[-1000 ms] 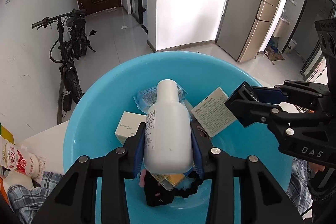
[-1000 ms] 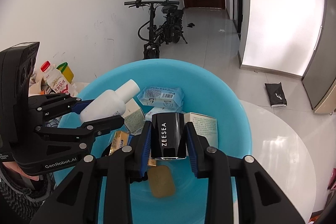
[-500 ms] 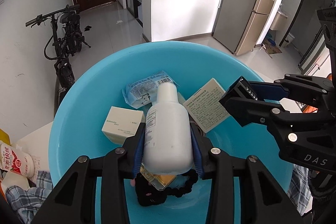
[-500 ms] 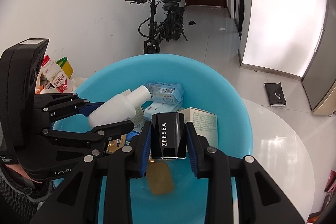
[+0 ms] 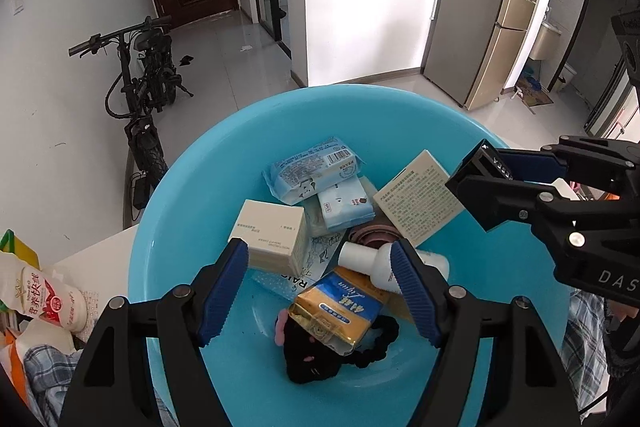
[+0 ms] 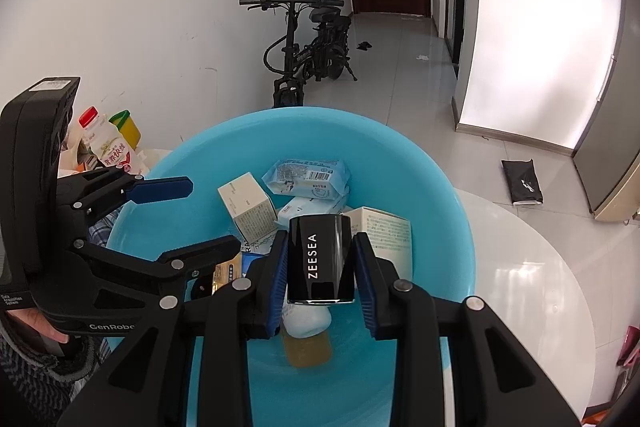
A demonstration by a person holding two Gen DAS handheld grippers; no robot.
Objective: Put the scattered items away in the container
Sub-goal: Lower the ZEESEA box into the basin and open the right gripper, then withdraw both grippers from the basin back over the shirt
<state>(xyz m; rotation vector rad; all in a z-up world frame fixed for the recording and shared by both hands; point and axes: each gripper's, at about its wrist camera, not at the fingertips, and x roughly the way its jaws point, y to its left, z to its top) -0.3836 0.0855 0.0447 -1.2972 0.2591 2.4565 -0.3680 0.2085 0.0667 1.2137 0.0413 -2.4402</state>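
A blue basin [image 5: 224, 167] [image 6: 448, 195] holds several items: boxes, tissue packs, a gold packet, a black hair tie. The white bottle [image 5: 380, 265] lies on its side in the basin, partly behind my left gripper's right finger; its base shows in the right wrist view [image 6: 307, 321]. My left gripper [image 5: 320, 295] hangs over the basin with its jaws opening and nothing pressed between the pads. My right gripper [image 6: 320, 277] is shut on a black ZEESEA box [image 6: 320, 261] above the basin. The right gripper also shows in the left wrist view [image 5: 484, 183].
The basin stands on a white round table [image 6: 532, 287]. A yoghurt-drink bottle [image 5: 44, 297] and a checked cloth [image 5: 44, 367] lie at the left of the basin. A bicycle [image 6: 308, 55] leans by the wall beyond. A hand [image 6: 36, 323] holds the left gripper.
My left gripper has let go of the white bottle, which has dropped into the basin and lies on its side. The right gripper still holds the black box in place.
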